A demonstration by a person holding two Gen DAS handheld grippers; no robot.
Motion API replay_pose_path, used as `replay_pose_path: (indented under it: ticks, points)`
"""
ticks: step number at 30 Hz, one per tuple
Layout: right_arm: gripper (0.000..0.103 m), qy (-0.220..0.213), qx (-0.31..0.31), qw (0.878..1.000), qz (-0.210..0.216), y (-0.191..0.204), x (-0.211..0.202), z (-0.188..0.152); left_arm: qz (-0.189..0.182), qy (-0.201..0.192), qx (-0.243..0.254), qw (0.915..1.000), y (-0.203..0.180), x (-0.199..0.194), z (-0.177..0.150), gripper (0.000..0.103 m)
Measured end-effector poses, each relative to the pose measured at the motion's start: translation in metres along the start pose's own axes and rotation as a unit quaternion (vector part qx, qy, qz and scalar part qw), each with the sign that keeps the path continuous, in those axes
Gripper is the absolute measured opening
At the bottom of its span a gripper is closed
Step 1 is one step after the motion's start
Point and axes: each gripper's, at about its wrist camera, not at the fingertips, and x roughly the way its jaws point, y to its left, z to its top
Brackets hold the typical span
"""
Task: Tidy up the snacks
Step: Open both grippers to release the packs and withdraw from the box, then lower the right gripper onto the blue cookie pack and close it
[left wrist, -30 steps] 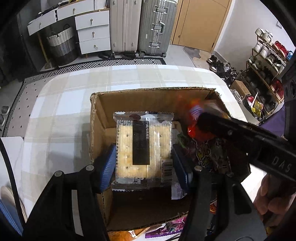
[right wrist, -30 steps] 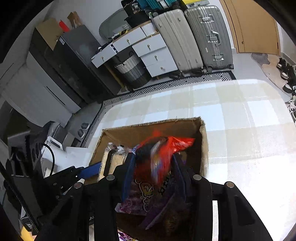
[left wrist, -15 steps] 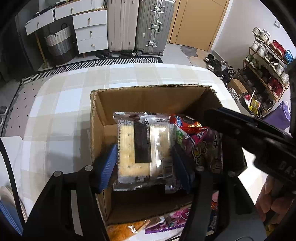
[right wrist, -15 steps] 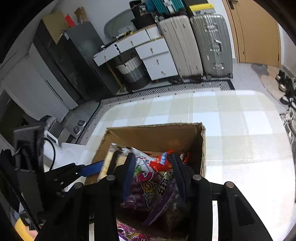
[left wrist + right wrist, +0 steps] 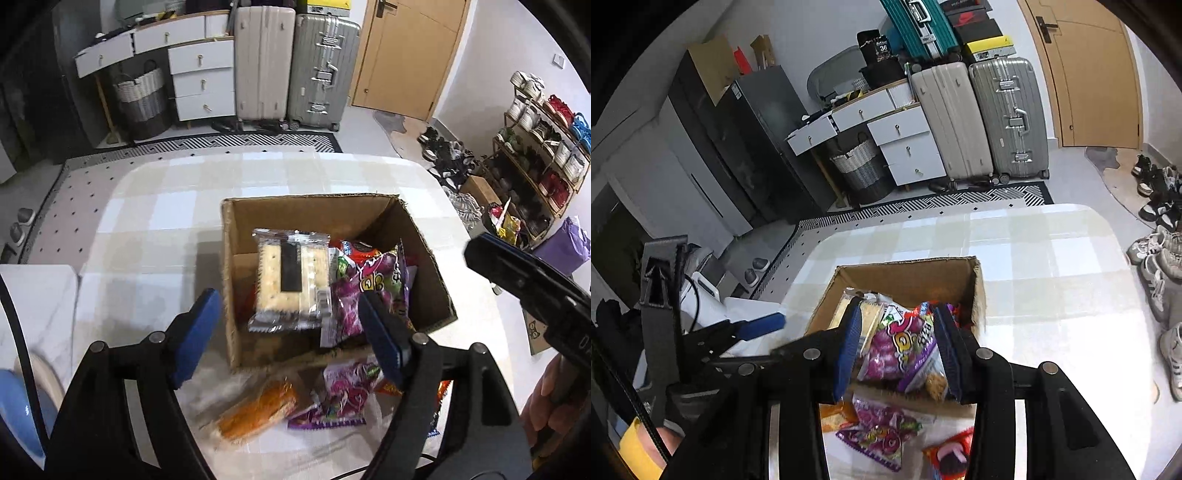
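Note:
An open cardboard box (image 5: 314, 218) stands on the checked table. Inside lie a clear cracker pack (image 5: 288, 277), a purple snack bag (image 5: 365, 291) and a red pack (image 5: 360, 251). My left gripper (image 5: 290, 334) hovers above the box's near wall. Its blue jaws are opening, with nothing pressed between them. The right gripper (image 5: 897, 350) hangs over the box (image 5: 908, 273), open and empty, and the purple bag (image 5: 897, 343) shows below it. Loose in front of the box are an orange pack (image 5: 258, 410), a pink-purple bag (image 5: 343, 395) and a red pack (image 5: 949, 454).
Two suitcases (image 5: 295, 66), white drawers (image 5: 199, 81) and a woven basket (image 5: 138, 96) stand behind the table. A shoe rack (image 5: 535, 147) is at the right and shoes (image 5: 1160, 258) lie on the floor. A white surface (image 5: 37, 295) adjoins the table's left side.
The left gripper let go of the cracker pack, which now lies in the box, and its jaws widened. The red pack left the right gripper and landed in the box. Both grippers rose and pulled back.

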Motion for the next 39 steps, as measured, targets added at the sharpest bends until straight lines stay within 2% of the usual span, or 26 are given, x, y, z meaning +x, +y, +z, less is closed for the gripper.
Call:
replay_pose_path:
  ticks: [4,8,15,20,21,23,24,27,28,30,32,39]
  points:
    - [0.043,-0.013,-0.004,1.000,0.002,0.005,-0.030,-0.011,-0.009,-0.014,-0.008,0.9998,0.000,-0.039,-0.012,0.076]
    - [0.045,-0.038,-0.011,0.999,0.018,0.018,-0.069,-0.030,-0.009,-0.047,-0.018,0.9987,0.001,-0.088,-0.036,0.078]
    - [0.050,-0.089,-0.053,0.994,0.031,0.057,-0.142,-0.075,-0.018,-0.102,-0.035,0.9940,-0.011,-0.182,-0.095,0.079]
    - [0.050,-0.098,-0.065,0.992,0.040,0.074,-0.177,-0.105,-0.014,-0.137,-0.028,0.9900,-0.020,-0.240,-0.136,0.084]
    - [0.052,-0.102,-0.070,0.992,0.038,0.078,-0.184,-0.112,-0.014,-0.143,-0.025,0.9894,-0.022,-0.250,-0.145,0.084]
    - [0.063,-0.110,-0.077,0.990,0.038,0.083,-0.197,-0.128,-0.014,-0.150,-0.024,0.9883,-0.027,-0.266,-0.160,0.084]
    - [0.071,-0.115,-0.079,0.989,0.039,0.085,-0.203,-0.135,-0.015,-0.154,-0.024,0.9877,-0.029,-0.276,-0.170,0.084]
    - [0.080,-0.141,-0.090,0.985,0.040,0.090,-0.220,-0.157,-0.009,-0.161,-0.028,0.9865,-0.034,-0.292,-0.190,0.085]
    - [0.086,-0.147,-0.093,0.984,0.038,0.092,-0.223,-0.162,-0.006,-0.161,-0.029,0.9865,-0.035,-0.295,-0.194,0.086]
    - [0.091,-0.158,-0.096,0.982,0.025,0.092,-0.227,-0.173,-0.004,-0.163,-0.034,0.9861,-0.034,-0.301,-0.206,0.091]
    - [0.092,-0.168,-0.101,0.980,0.017,0.091,-0.230,-0.183,0.000,-0.165,-0.037,0.9856,-0.033,-0.302,-0.214,0.103]
    - [0.092,-0.157,-0.080,0.984,0.017,0.068,-0.217,-0.200,0.010,-0.173,-0.045,0.9838,-0.024,-0.287,-0.226,0.102]
